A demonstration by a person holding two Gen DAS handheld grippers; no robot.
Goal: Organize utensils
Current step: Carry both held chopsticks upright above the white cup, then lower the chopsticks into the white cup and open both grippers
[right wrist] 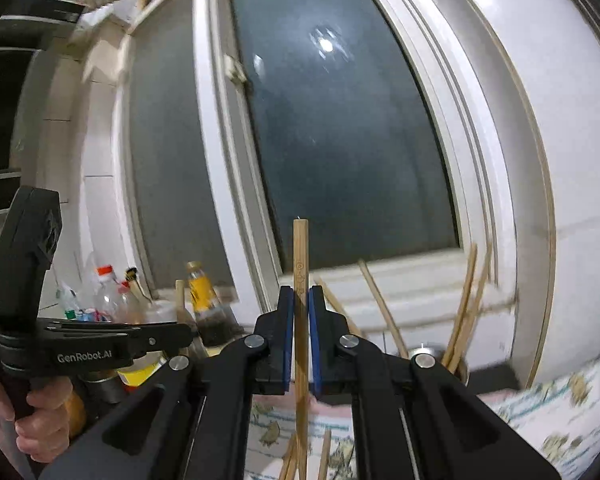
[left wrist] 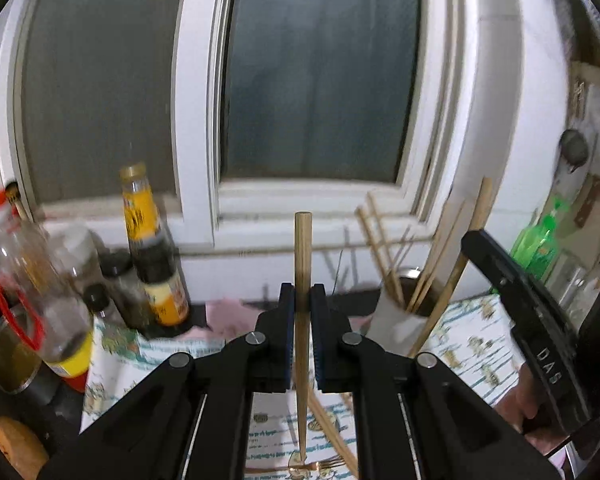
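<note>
We held one chopstick [left wrist: 302, 264] upright in our left gripper [left wrist: 302, 300], another chopstick [right wrist: 301, 280] clenched in our right gripper [right wrist: 301, 304], several already in the holder [left wrist: 396, 312], more loose on the bench.

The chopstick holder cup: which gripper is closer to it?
Right, probably. The right gripper has the cup just beyond it; the left gripper sits further left of the cup.

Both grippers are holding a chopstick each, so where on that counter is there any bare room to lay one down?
Free: the patterned cloth between the chopstick holder and the right gripper. Crowded: the bottles at left. Loose chopsticks and a fork clutter the cloth under the left gripper.
</note>
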